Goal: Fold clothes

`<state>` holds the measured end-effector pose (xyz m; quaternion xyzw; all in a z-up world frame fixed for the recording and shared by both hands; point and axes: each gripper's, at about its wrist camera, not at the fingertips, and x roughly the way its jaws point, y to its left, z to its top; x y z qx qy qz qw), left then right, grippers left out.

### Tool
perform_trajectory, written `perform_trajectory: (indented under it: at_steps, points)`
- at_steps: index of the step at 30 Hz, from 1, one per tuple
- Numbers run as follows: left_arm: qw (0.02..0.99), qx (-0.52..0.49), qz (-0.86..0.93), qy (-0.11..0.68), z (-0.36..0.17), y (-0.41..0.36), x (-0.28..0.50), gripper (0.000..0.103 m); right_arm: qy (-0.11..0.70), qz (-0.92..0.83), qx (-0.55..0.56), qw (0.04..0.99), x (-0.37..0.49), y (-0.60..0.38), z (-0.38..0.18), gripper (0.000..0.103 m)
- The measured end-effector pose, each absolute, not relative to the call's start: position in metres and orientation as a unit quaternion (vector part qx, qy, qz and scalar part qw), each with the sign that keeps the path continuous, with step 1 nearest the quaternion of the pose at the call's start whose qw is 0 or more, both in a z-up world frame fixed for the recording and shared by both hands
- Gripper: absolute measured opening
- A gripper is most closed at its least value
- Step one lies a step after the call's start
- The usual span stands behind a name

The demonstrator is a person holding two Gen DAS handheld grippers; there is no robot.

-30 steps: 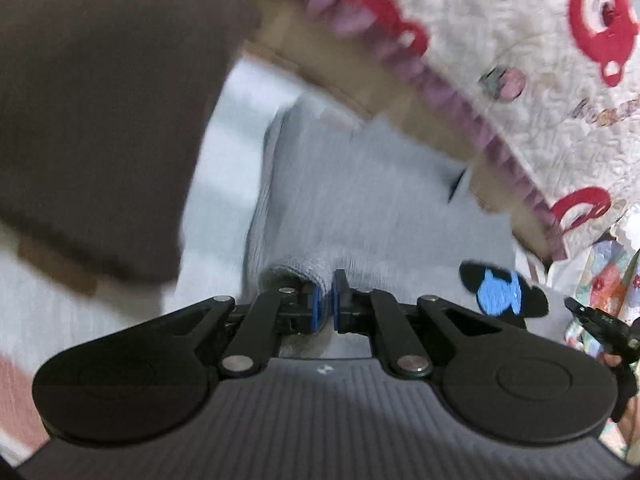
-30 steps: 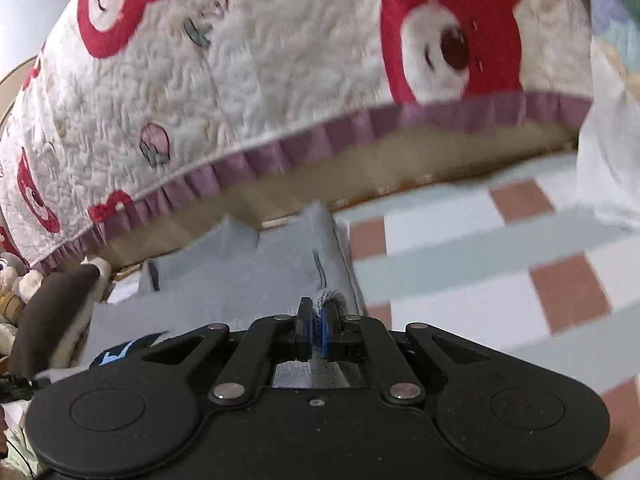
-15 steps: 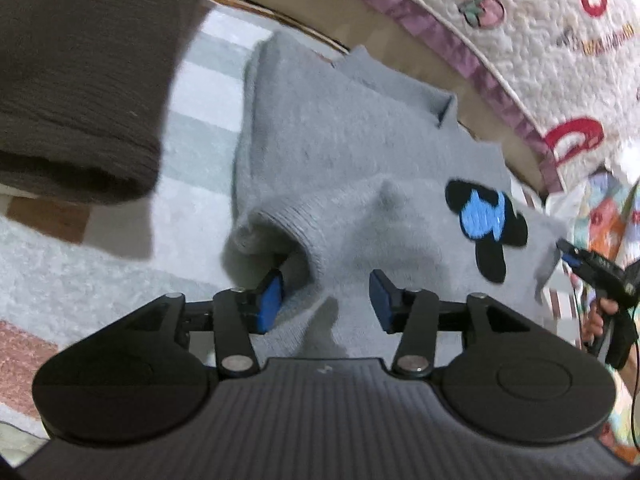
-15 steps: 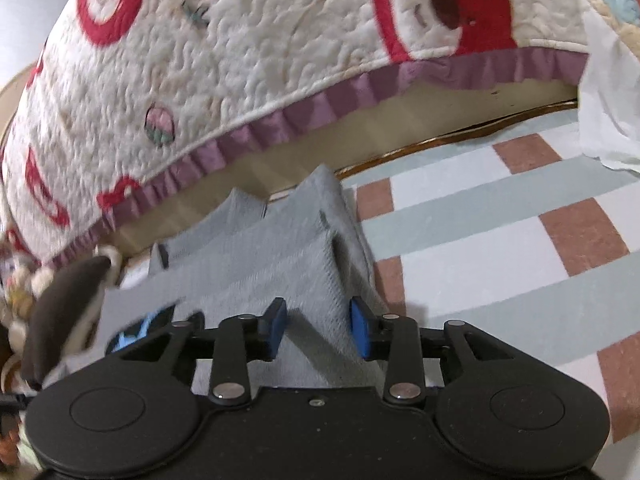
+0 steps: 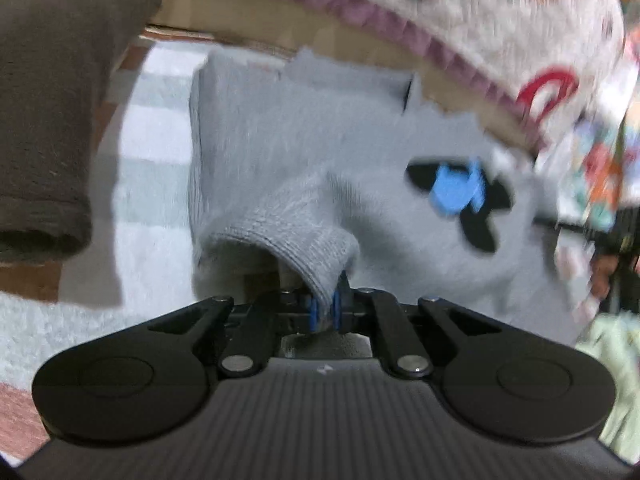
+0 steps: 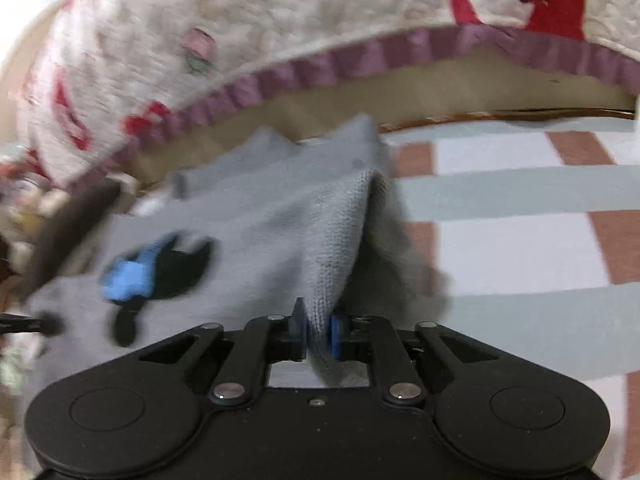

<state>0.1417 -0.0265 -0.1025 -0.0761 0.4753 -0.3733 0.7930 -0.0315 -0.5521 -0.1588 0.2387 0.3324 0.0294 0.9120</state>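
- Sweater (image 5: 280, 152), grey and softly knitted, lies on the checked rug (image 6: 520, 196) just in front of the bed, its far edge near the bed's lower edge.
- Left claw (image 5: 325, 309): the blue pads are together, clamped on a ribbed, rolled edge of the sweater that bulges up just beyond them. Half a second ago these pads stood wide apart with the knit loose between them; a full second ago they were shut.
- Right claw (image 6: 318, 326): the jaws are closing, and a fold of the sweater already stands pinched between the blue pads, rising in a taut ridge away from them. Half a second ago they too were apart over flat cloth.
- Patch (image 5: 460, 196) on the sweater: a black, lobed shape with a bright blue middle, smooth against the fuzzy knit; it sits to the right of the left claw and shows again in the right wrist view.
- Brown garment (image 5: 48, 100), a coarse dark weave with a rounded hem, hangs at the left edge of the left wrist view.
- Rug: flat pile in pale green, white and brick squares.
- Quilt (image 6: 280, 20), farthest off: cream, stitched in wavy lines, with red bear figures and a pleated purple frill (image 6: 360, 56) along its lower edge; both views are blurred.
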Motion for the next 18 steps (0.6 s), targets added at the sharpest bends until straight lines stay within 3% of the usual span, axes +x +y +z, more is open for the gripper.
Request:
perform_trajectory:
  at_steps: [4, 9, 11, 12, 13, 14, 18]
  points:
    - [0.786, -0.176, -0.363, 0.468, -0.1, -0.004, 0.155, 0.006, 0.261, 0.057, 0.307, 0.913, -0.051, -0.559, -0.142, 0.014]
    - [0.777, -0.162, -0.347, 0.5, -0.109, -0.016, 0.159, 0.008, 0.316, 0.036, 0.285, 0.905, -0.03, -0.562, -0.153, 0.025]
    - [0.772, -0.146, -0.355, 0.507, -0.112, -0.023, 0.155, 0.021, 0.316, 0.03, 0.29, 0.903, -0.022, -0.563, -0.158, 0.029]
    - [0.768, -0.143, -0.359, 0.511, -0.114, -0.027, 0.155, 0.023, 0.312, 0.033, 0.293, 0.903, -0.019, -0.563, -0.16, 0.028]
    - [0.765, -0.139, -0.362, 0.513, -0.116, -0.031, 0.156, 0.021, 0.308, 0.04, 0.292, 0.904, -0.016, -0.563, -0.16, 0.016]
    - [0.766, -0.127, -0.365, 0.514, -0.116, -0.036, 0.156, 0.005, 0.301, 0.049, 0.287, 0.908, -0.014, -0.561, -0.158, 0.014]
    - [0.815, -0.103, -0.358, 0.443, -0.083, -0.034, 0.166, 0.004, 0.216, 0.05, 0.3, 0.928, -0.015, -0.571, -0.126, 0.014]
